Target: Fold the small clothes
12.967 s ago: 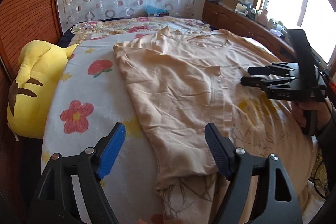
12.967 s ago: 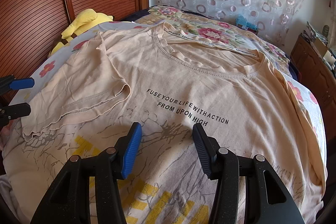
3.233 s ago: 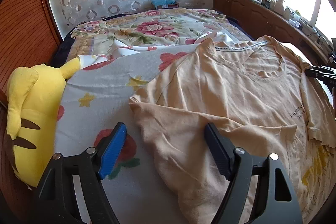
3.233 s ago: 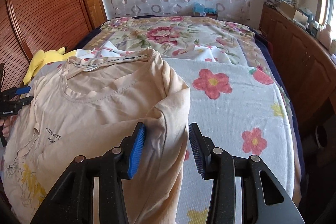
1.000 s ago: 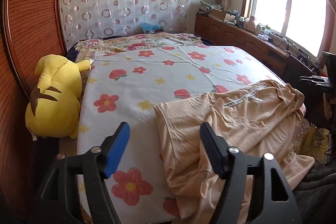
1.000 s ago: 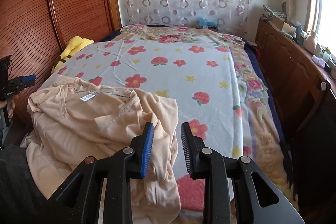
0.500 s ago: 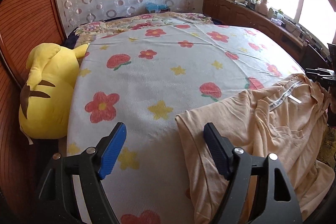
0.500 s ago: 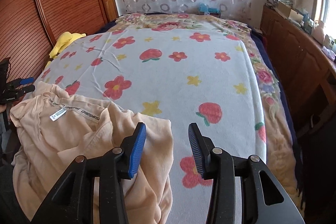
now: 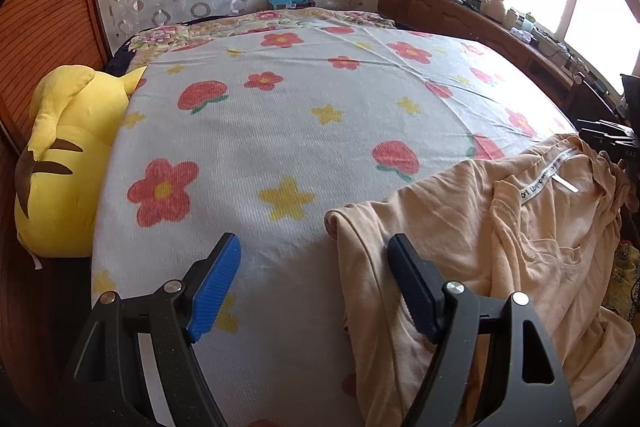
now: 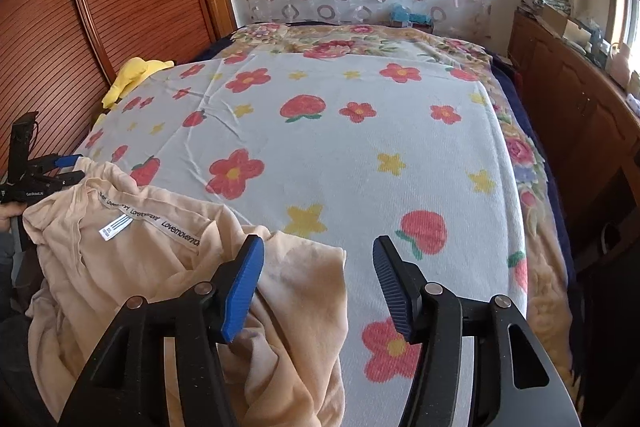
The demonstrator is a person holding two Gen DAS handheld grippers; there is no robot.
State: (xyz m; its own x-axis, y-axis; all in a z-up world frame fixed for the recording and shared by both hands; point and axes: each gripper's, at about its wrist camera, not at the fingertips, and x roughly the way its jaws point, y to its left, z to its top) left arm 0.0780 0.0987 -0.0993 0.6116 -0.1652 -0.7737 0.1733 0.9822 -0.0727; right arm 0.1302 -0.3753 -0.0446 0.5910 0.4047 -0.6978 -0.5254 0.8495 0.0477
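The shirt (image 9: 500, 247) lies bunched at the near edge of the bed (image 9: 280, 131), its neck label facing up and its lower part hanging over the near side. In the left wrist view the left gripper (image 9: 314, 283) has its fingers spread wide, holding nothing; the shirt's left corner lies between them, close to the right finger (image 9: 412, 287), while the left finger sits over bare sheet. In the right wrist view the right gripper (image 10: 318, 285) is also spread and empty; the shirt's (image 10: 168, 267) right corner reaches into the gap from the left finger's (image 10: 242, 287) side, and the right finger is over sheet. A yellow plush (image 9: 60, 163) lies at the bed's left edge.

Thirteen seconds ago the shirt was spread flat, print up. One second ago the right fingers stood much closer together around a fold; they have since opened.
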